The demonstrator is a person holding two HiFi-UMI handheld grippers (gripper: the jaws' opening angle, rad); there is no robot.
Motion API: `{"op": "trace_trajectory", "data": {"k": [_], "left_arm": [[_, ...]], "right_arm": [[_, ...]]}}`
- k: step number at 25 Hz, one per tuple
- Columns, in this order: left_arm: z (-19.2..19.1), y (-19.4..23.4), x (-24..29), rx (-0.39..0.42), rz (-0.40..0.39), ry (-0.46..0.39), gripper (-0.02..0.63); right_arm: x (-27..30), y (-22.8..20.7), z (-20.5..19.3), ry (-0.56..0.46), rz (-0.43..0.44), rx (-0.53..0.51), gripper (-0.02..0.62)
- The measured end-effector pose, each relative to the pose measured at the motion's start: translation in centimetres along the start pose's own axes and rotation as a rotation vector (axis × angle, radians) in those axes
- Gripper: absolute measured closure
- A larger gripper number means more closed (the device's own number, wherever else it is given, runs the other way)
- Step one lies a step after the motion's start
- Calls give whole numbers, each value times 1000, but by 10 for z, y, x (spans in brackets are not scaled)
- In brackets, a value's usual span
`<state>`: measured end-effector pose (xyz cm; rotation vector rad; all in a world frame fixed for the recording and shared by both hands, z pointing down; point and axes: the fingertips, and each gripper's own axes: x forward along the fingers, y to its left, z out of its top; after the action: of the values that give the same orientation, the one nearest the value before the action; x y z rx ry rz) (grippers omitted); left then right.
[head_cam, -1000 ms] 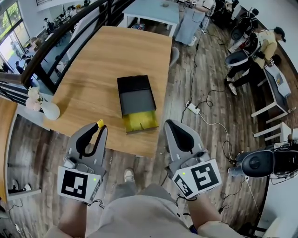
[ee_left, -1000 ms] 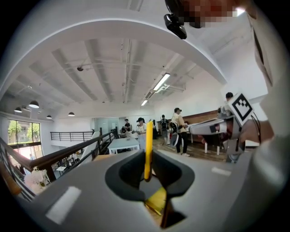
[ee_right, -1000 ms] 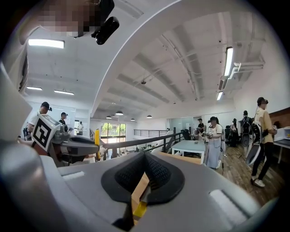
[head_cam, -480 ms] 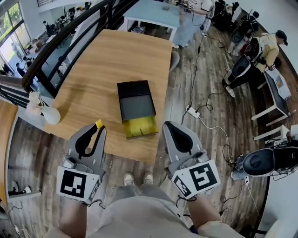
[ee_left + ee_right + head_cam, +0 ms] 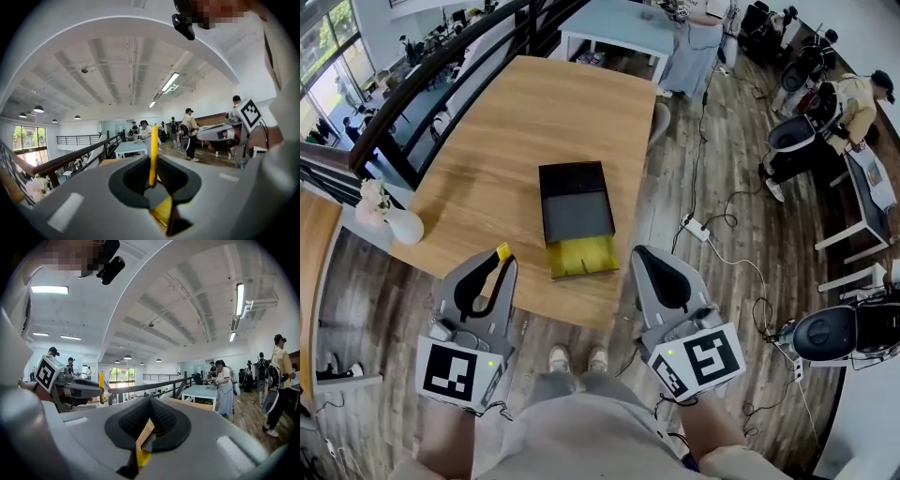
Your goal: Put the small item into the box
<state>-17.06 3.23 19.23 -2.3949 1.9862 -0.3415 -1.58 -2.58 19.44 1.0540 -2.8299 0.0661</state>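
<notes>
1. Yellow is the colour of the small item (image 5: 502, 250), and the left gripper (image 5: 498, 266) is holding it.
2. In the left gripper view the jaws are pinching the item (image 5: 153, 154) at its low end, and the thin strip is sticking straight up out of the left gripper (image 5: 152, 183).
3. The item is hanging over the near left part of the wood table (image 5: 516, 122). It is apart from the box (image 5: 574, 199), off to the box's near left.
4. The black box is sitting in the middle of the table. Its yellow tray (image 5: 581, 255) is poking out of the near end, and the tray is looking empty.
5. The right gripper (image 5: 639, 253) is waiting by the near right corner of the table, just right of the tray.
6. In the right gripper view the right gripper (image 5: 150, 404) is keeping its jaws pressed together, with nothing between them.
7. A white vase (image 5: 403, 225) with pale flowers is standing at the table's left edge; I cannot tell if it is on the table.
8. Both grippers are pointing away from the person, side by side, with the tray lying between them.
</notes>
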Motion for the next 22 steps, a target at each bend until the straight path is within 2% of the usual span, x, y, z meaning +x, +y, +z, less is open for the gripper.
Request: {"op": "trace_trajectory", "data": {"k": [6,11,16,22], "left_arm": [[-3,-8,6,4,6,16,557],[-20,-18,19,37,6,89,557],[-31,-18,45,90,-5,107,557],[-48,-21,85,160,-69,134,557]], "right_arm": [[1,-9,-7,9,19,2,595],[3,-19,-17,17,24,20,595],[15,-31,-32,35,16,28,595],[31,-44,-46,58,20,54,595]]}}
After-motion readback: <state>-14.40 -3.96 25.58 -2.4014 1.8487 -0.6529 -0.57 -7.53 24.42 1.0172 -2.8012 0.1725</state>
